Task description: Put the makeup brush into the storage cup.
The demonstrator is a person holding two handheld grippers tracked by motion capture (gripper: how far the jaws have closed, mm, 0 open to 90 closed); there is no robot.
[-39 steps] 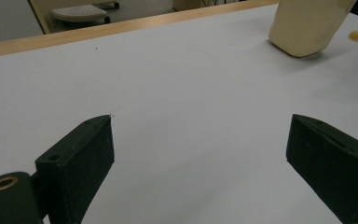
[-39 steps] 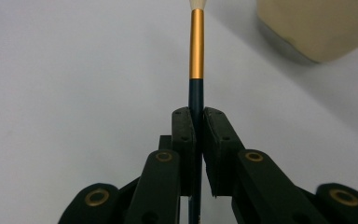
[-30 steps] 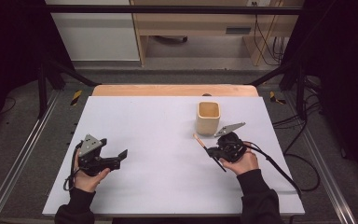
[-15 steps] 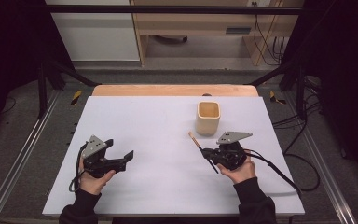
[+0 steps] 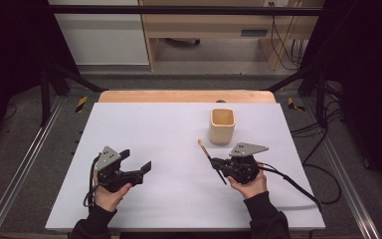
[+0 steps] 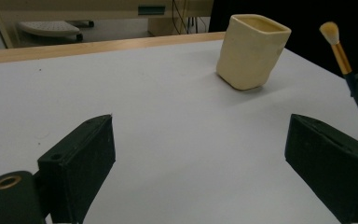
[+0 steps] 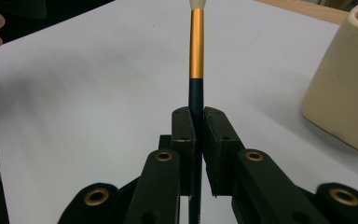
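Risk: the brush (image 5: 210, 160) is being gripped low on its dark handle, so the long tufted end is sticking out free; judging by that, it may pivot between the pads and miss the cup (image 5: 222, 125) mouth.
Cause: a thin round handle, held at one narrow spot, with most of the length overhanging.
Second risk: the tip could be knocking the cup's rim and tipping the cup, since the cup is standing loose on the table (image 5: 169, 129).
Brush: lying right of centre in the high view, slanting from lower right to upper left, tuft just below and left of the cup, apart from it.
Right gripper (image 5: 218, 163): clamping the brush, jaws closed tight on the handle, seen plainly in the right gripper view (image 7: 196, 116).
Right hand (image 5: 248, 183): coming in from the bottom right, gripper lying roughly level and pointing left.
Left gripper (image 5: 135, 163): jaws standing wide apart, holding nothing, bare table between them in the left gripper view.
Left hand (image 5: 108, 191): sitting at lower left, gripper aiming right and up the frame, well apart from the brush.
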